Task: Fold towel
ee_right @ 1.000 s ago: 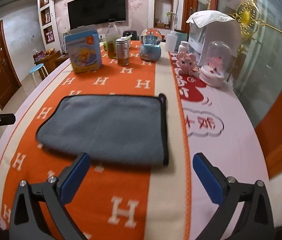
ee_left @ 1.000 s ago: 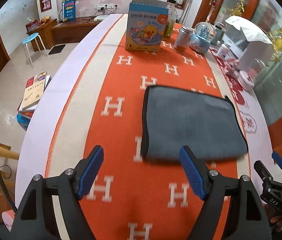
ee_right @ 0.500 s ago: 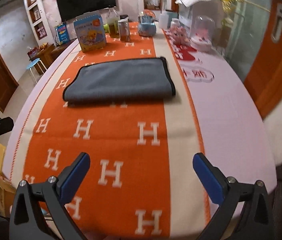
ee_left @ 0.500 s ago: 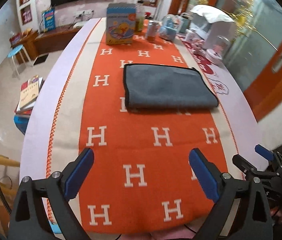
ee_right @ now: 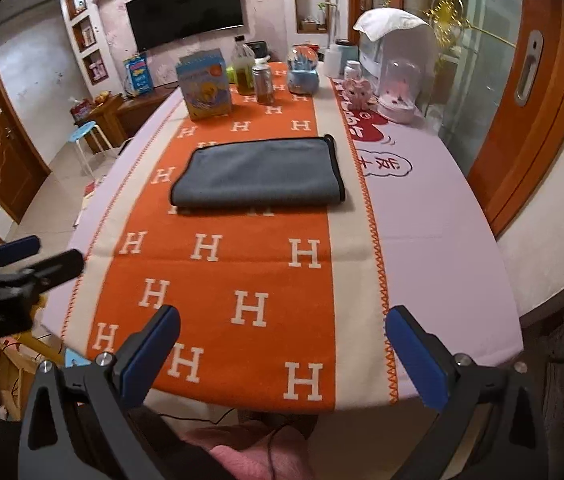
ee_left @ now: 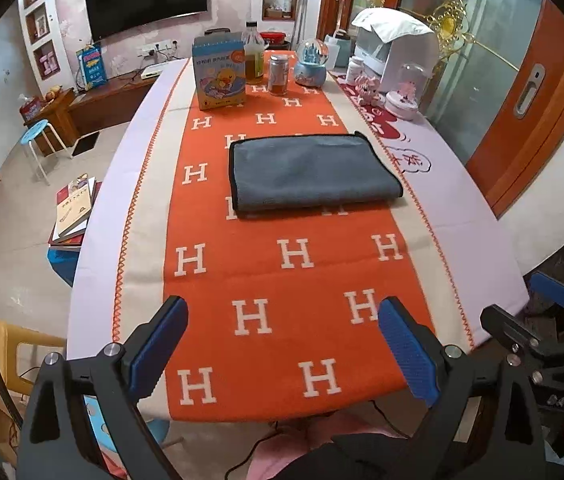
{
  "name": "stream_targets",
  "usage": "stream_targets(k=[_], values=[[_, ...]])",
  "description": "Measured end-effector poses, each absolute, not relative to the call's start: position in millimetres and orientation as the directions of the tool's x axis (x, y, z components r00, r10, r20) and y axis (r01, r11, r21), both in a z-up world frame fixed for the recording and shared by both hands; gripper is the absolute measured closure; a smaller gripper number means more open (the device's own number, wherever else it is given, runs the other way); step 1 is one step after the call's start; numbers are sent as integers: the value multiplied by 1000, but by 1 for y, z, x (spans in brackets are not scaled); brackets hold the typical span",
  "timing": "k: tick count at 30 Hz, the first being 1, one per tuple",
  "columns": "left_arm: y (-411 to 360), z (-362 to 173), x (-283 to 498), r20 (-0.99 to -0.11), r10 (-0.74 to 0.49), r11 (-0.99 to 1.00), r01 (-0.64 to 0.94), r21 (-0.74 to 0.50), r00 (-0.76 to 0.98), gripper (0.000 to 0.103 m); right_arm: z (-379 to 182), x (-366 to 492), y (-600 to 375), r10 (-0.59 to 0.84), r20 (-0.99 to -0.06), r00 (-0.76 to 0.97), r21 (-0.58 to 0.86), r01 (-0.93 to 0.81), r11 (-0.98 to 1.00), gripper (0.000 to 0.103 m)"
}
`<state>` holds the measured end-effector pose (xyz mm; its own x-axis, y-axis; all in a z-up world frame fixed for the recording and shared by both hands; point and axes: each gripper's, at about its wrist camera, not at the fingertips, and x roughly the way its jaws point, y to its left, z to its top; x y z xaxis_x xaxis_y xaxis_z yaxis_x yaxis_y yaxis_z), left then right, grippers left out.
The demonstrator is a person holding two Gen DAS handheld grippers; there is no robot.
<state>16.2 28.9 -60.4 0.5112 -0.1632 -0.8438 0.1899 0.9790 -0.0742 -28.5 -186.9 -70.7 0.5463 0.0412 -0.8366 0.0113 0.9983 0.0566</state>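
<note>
Two grippers, left gripper and right gripper, hang spread apart and empty at the counter's near edge. Folded grey towel lies mid-counter, well apart. Any further fold should pinch matching corners together.

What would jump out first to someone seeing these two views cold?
The orange H-patterned table runner dominates, running down the middle of the table. On it, past the midpoint, lies the grey towel, folded flat into a neat rectangle. Nearest the camera, the left hand-held gripper and right hand-held gripper both hang open over the table's near edge, holding nothing.
</note>
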Motion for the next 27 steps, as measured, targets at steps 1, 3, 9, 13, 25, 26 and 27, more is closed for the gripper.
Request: stream_targets(k=[1,3,9,13,25,26,27], values=[[26,-57,14,-841,-160,980,185,-73,516,7,-64,-30,-186,65,-840,539,71,-9,997,0],[19,-51,8,-834,-152,982,179,-64,531,7,-55,-34,-185,87,-835,543,83,-32,996,0],[4,-34,-10,-806,-111,986,163,-18,582,7,-38,-41,-185,141,-814,564,125,-66,990,0],[3,-30,-17,-788,-72,993,115,-2,612,7,-35,-47,-187,147,-794,590,131,-70,989,0],[-2,-26,-23,-764,0,997,58,49,646,1,-41,-52,-197,100,-792,602,130,6,991,0],[-2,-26,-23,-764,0,997,59,50,646,1,-42,-52,-197,102,-796,596,132,6,991,0],[-2,-26,-23,-764,0,997,60,51,645,1,-43,-51,-198,103,-799,592,134,8,991,0]])
